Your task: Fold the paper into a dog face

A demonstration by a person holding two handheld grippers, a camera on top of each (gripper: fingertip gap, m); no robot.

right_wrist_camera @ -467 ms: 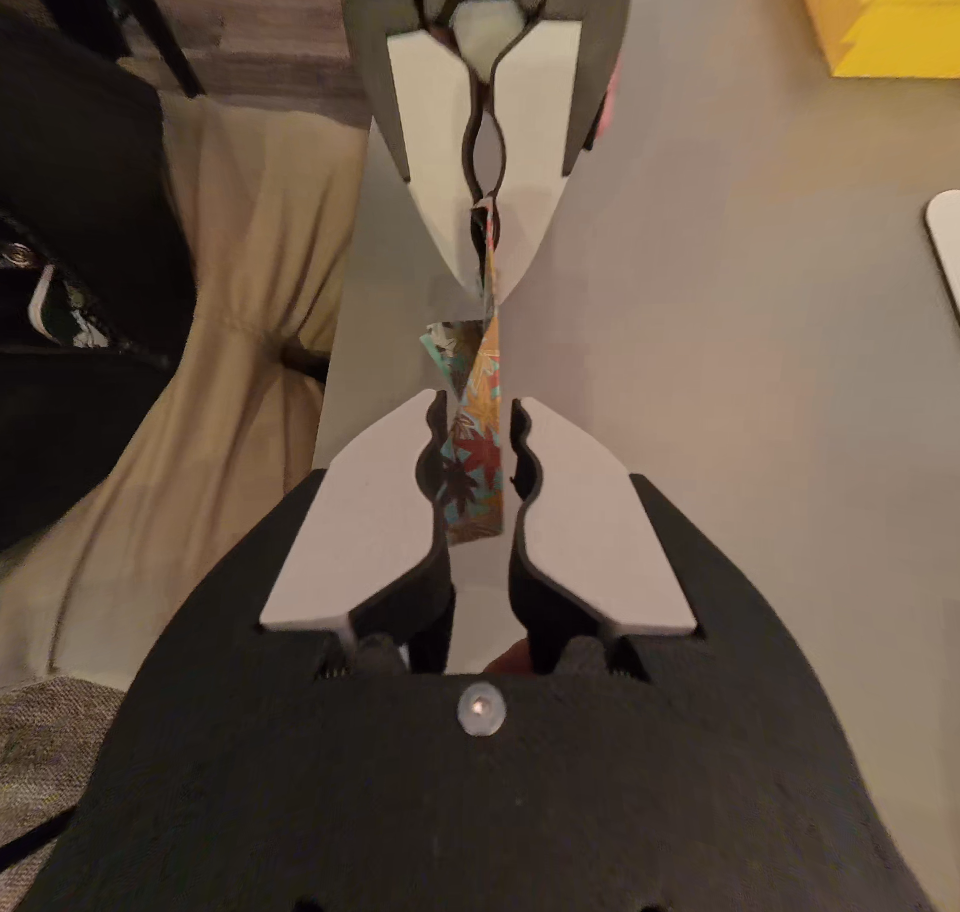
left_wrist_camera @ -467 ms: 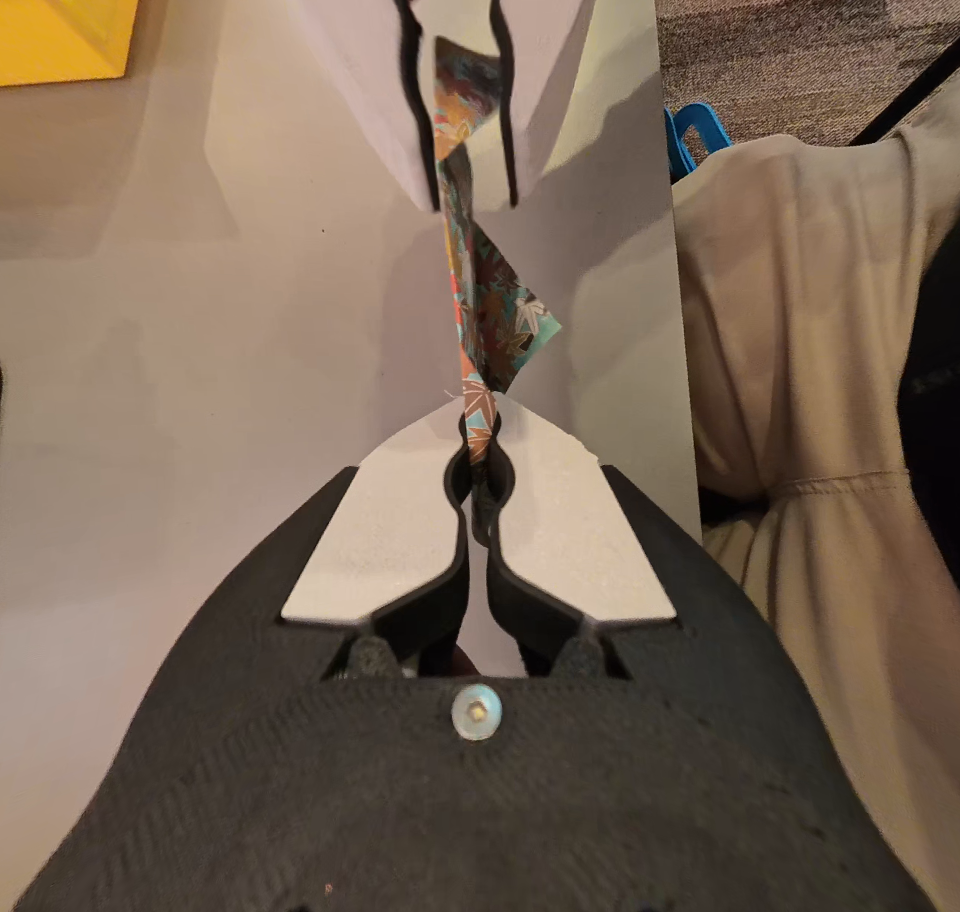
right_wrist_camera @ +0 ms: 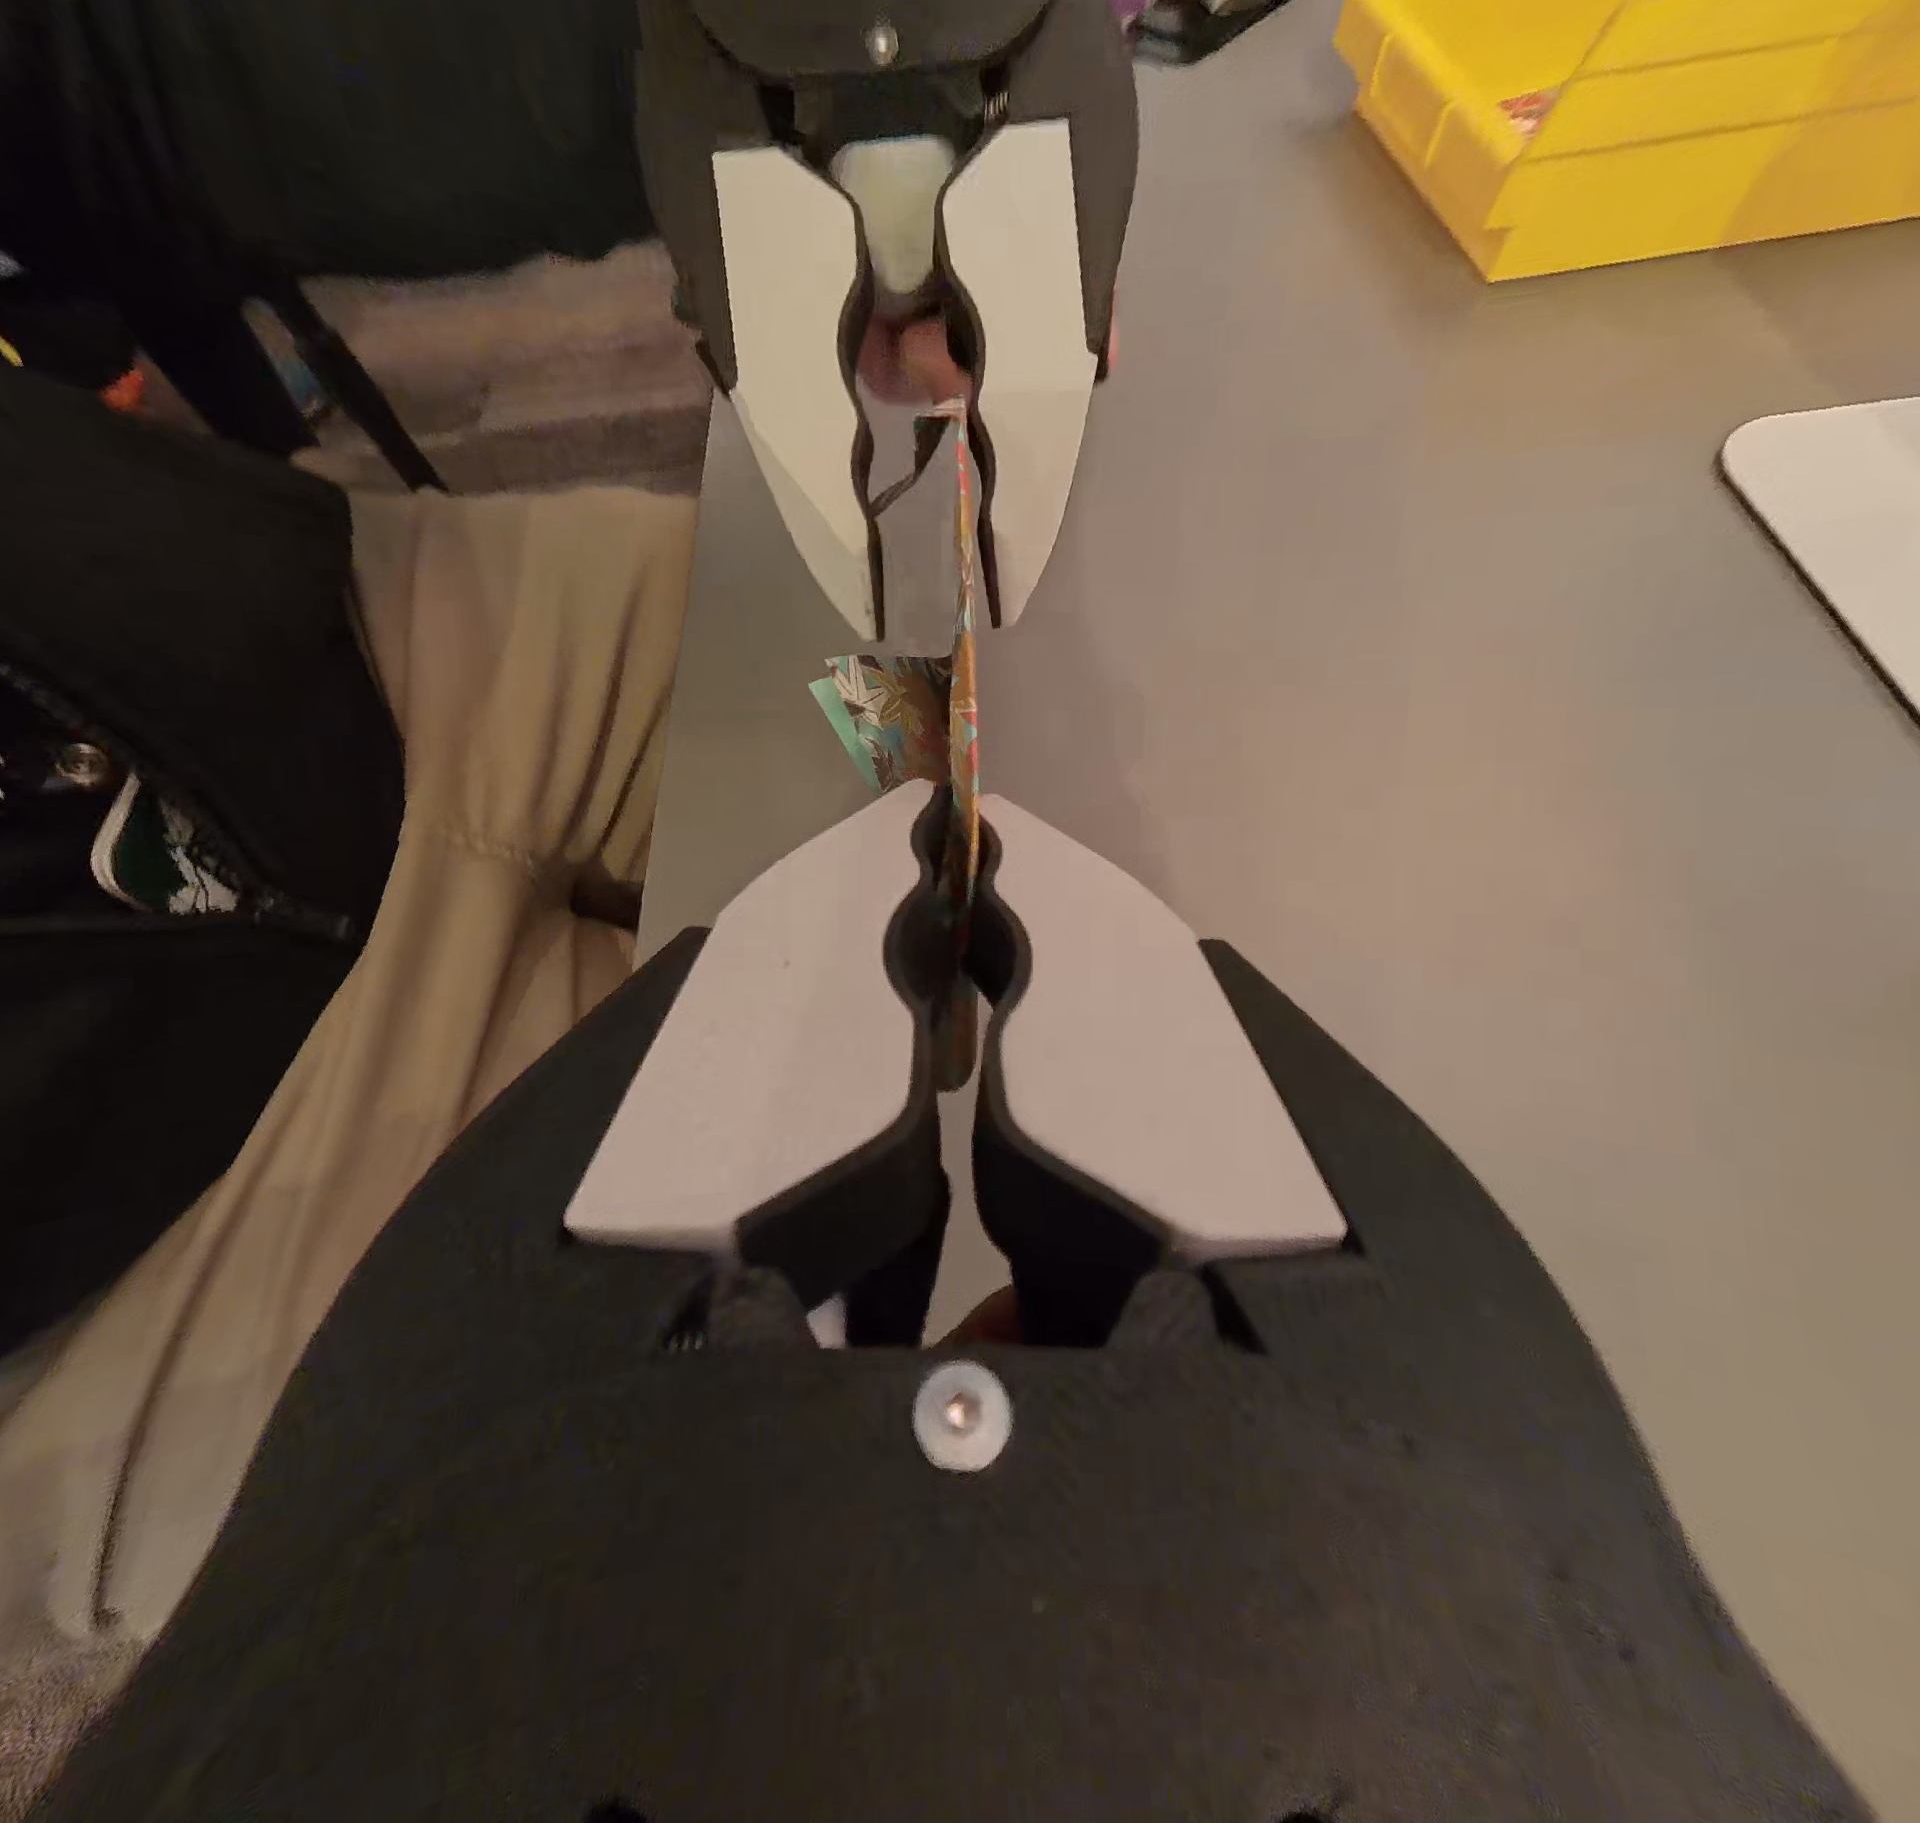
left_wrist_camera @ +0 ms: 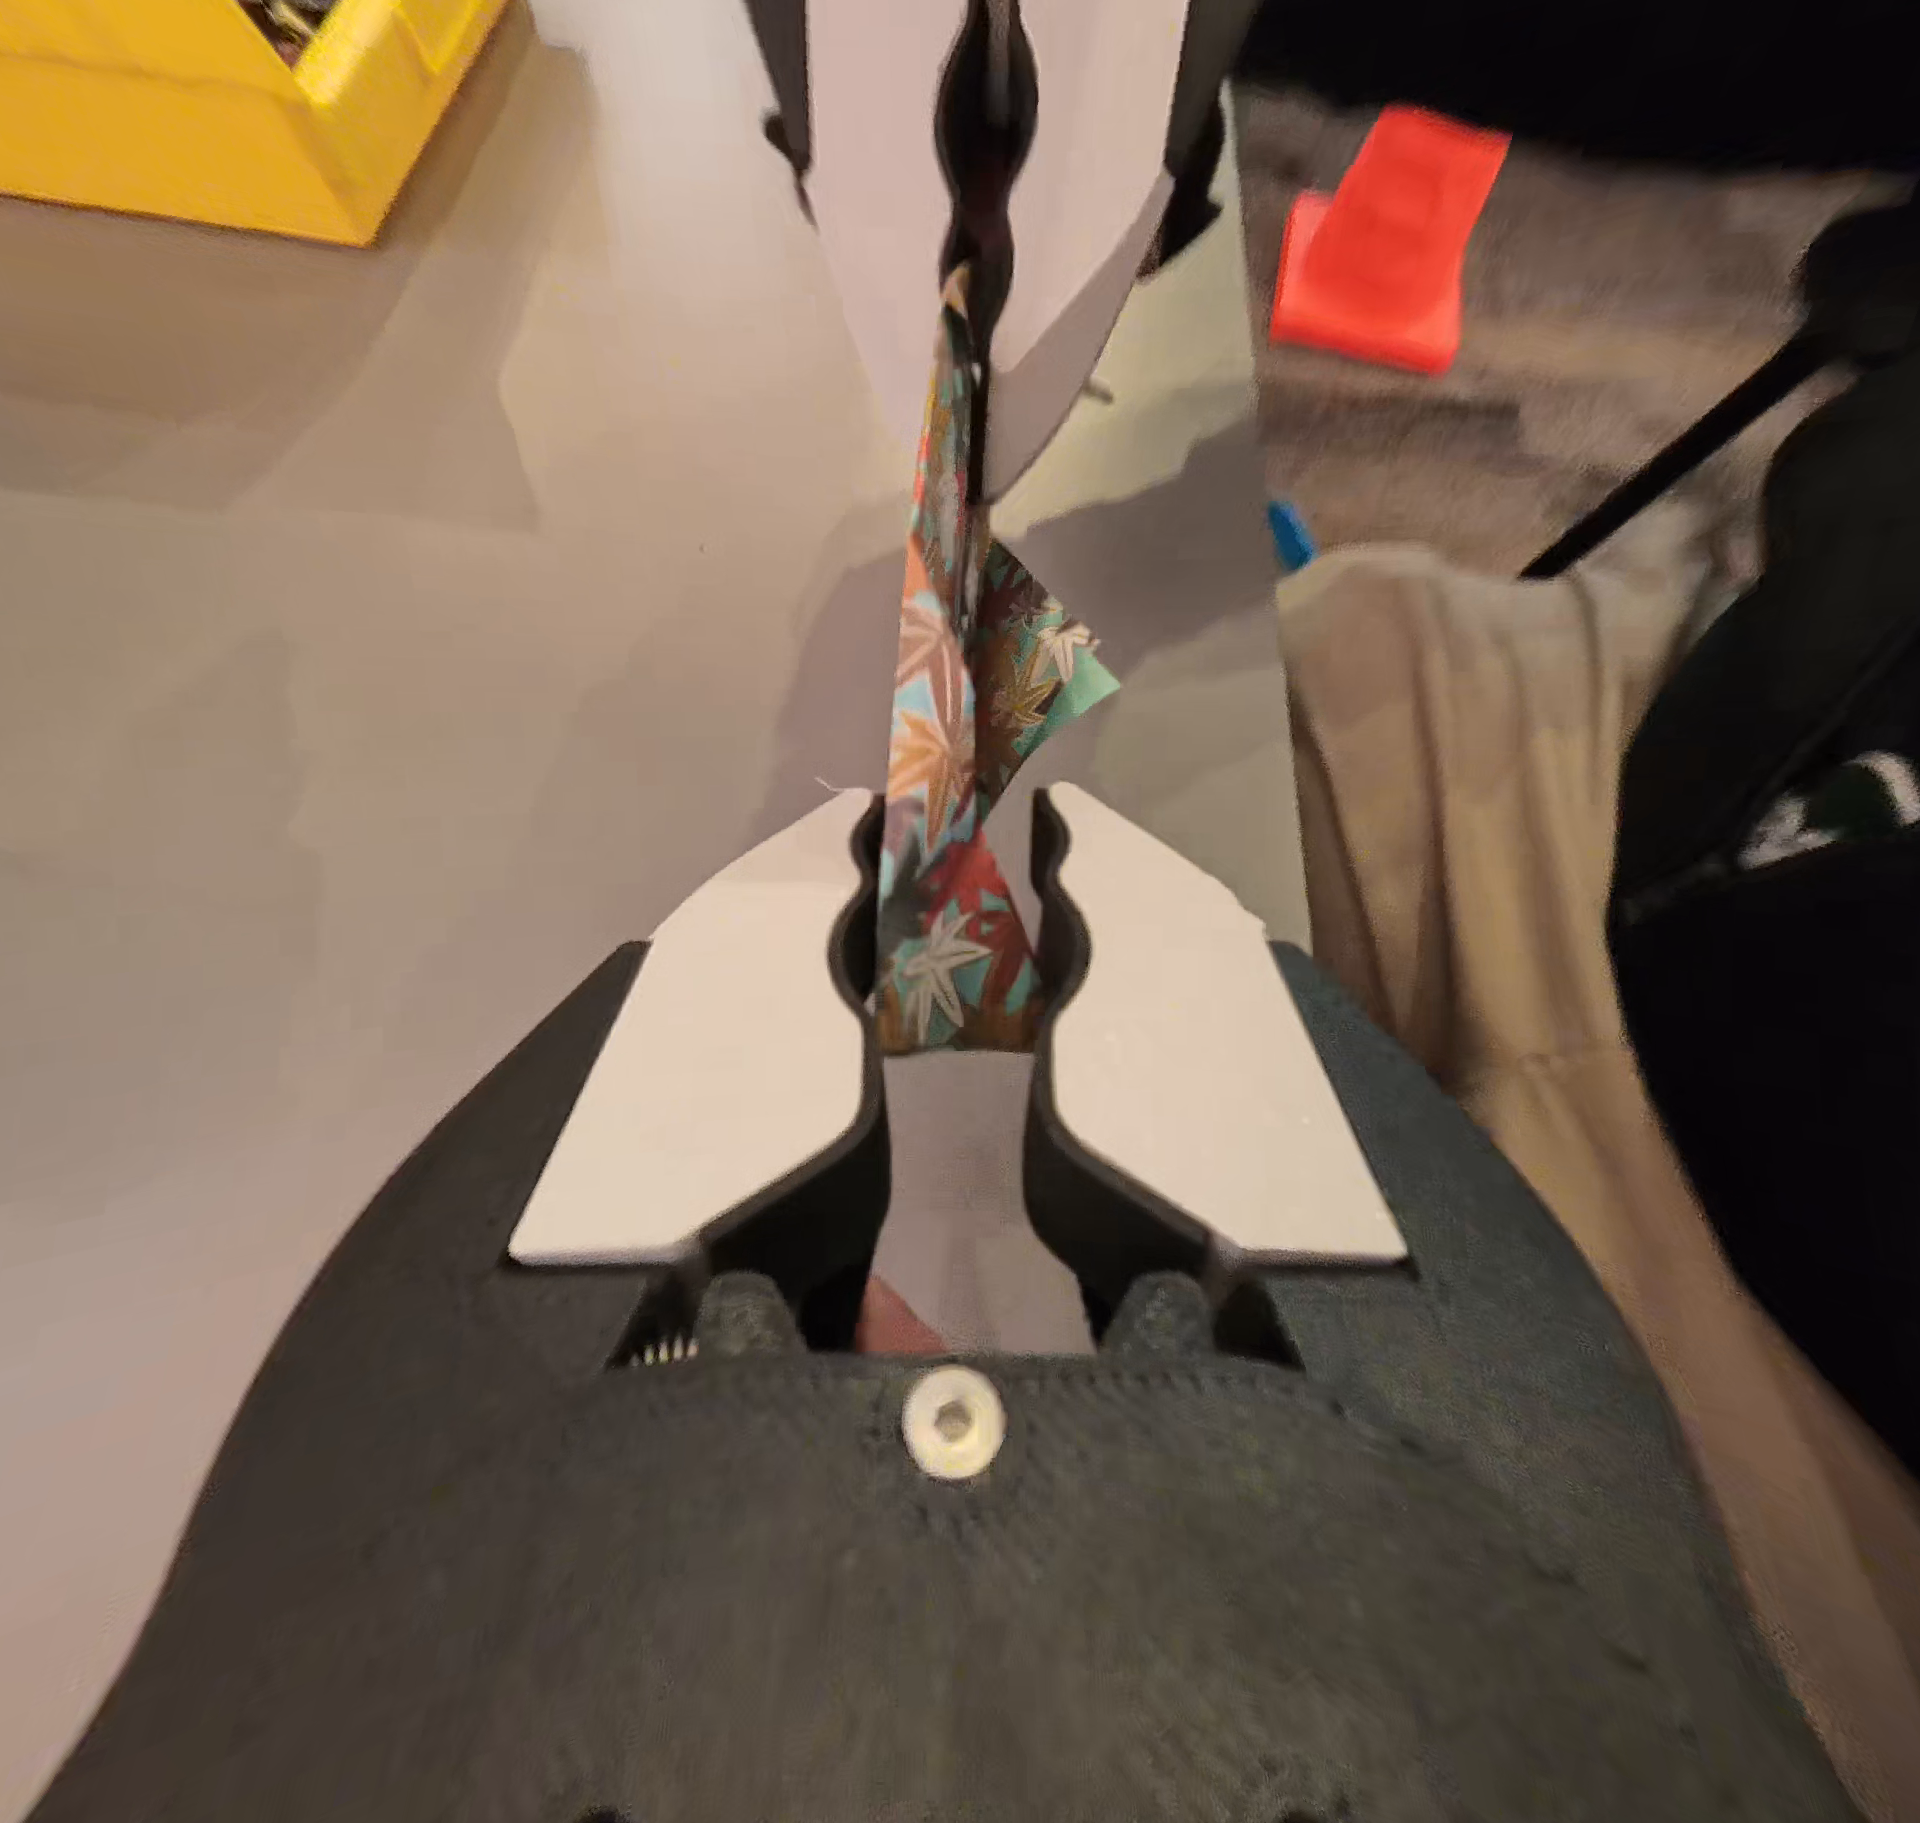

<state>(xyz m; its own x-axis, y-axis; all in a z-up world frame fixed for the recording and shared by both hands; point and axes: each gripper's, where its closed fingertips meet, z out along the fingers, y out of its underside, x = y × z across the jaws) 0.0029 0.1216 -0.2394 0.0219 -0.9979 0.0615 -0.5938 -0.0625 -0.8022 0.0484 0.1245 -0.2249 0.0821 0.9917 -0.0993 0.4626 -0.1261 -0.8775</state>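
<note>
A folded paper [left_wrist_camera: 940, 724] printed with coloured leaves hangs in the air between my two grippers, which face each other above the grey table [left_wrist_camera: 364, 682]. My left gripper [left_wrist_camera: 956, 807] is open, and the paper's near end lies loose between its fingers. My right gripper [right_wrist_camera: 951, 802] is shut on the paper's [right_wrist_camera: 883, 719] other end. In the left wrist view the right gripper [left_wrist_camera: 982, 490] shows at the top, closed on the paper. In the right wrist view the left gripper [right_wrist_camera: 935, 625] shows at the top, open, with the paper against one finger.
A yellow bin [left_wrist_camera: 208, 111] stands at the back of the table and also shows in the right wrist view [right_wrist_camera: 1662, 111]. A white pad [right_wrist_camera: 1849, 526] lies on the table. A person's beige trousers [left_wrist_camera: 1507, 890] are beside the table edge. A red object [left_wrist_camera: 1382, 235] lies on the carpet. Tip to tip, the grippers are about 5 cm apart.
My left gripper was shut on the paper and has opened. My right gripper was open around the paper and has shut on it.
</note>
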